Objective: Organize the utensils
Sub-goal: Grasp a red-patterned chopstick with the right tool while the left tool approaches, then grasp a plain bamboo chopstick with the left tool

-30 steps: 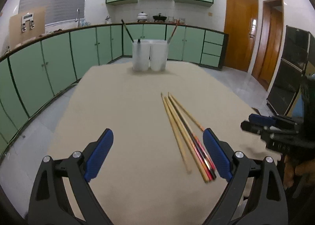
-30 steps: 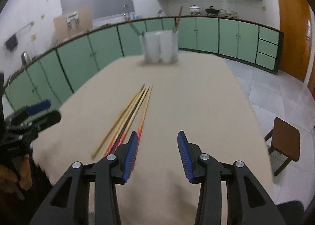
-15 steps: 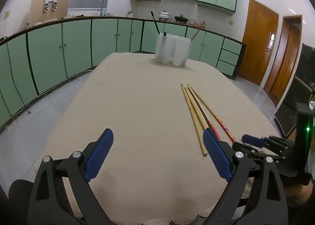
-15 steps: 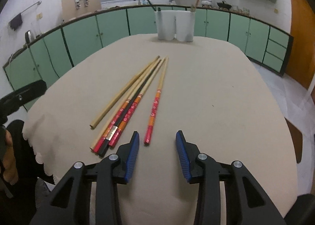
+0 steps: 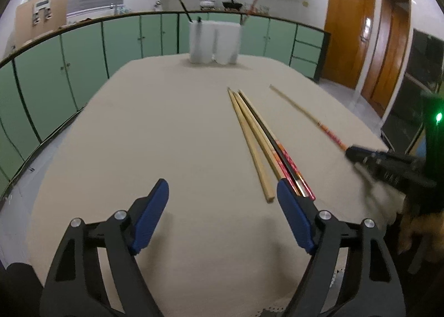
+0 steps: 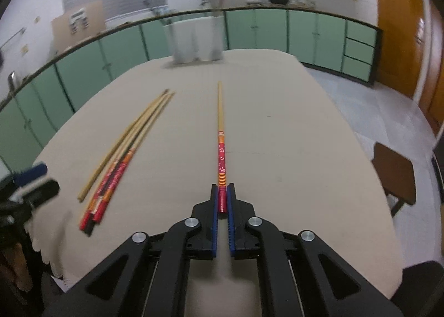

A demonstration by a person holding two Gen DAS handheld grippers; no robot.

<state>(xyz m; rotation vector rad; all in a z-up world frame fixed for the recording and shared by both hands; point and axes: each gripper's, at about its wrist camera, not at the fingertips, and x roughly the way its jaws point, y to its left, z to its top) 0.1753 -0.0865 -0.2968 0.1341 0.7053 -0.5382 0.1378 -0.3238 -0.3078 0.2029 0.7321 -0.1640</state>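
My right gripper (image 6: 222,192) is shut on the red end of a red-and-orange patterned chopstick (image 6: 220,133), which points ahead over the beige table; the chopstick also shows in the left wrist view (image 5: 305,114). A bundle of several chopsticks (image 6: 125,147) lies to its left, and appears in the left wrist view (image 5: 263,139) too. My left gripper (image 5: 222,206) is open and empty, its right finger beside the bundle's near ends. Two white holder cups (image 5: 214,42) with a few utensils stand at the table's far end.
The beige tablecloth (image 5: 166,136) covers the table, its scalloped edge near me. Green cabinets (image 5: 83,58) ring the room. A wooden stool (image 6: 394,175) stands at the right of the table. Wooden doors (image 5: 349,36) are at the far right.
My right gripper has closed on the patterned chopstick and drawn it to the right, away from the bundle. My left gripper has shifted closer to the bundle's near ends.
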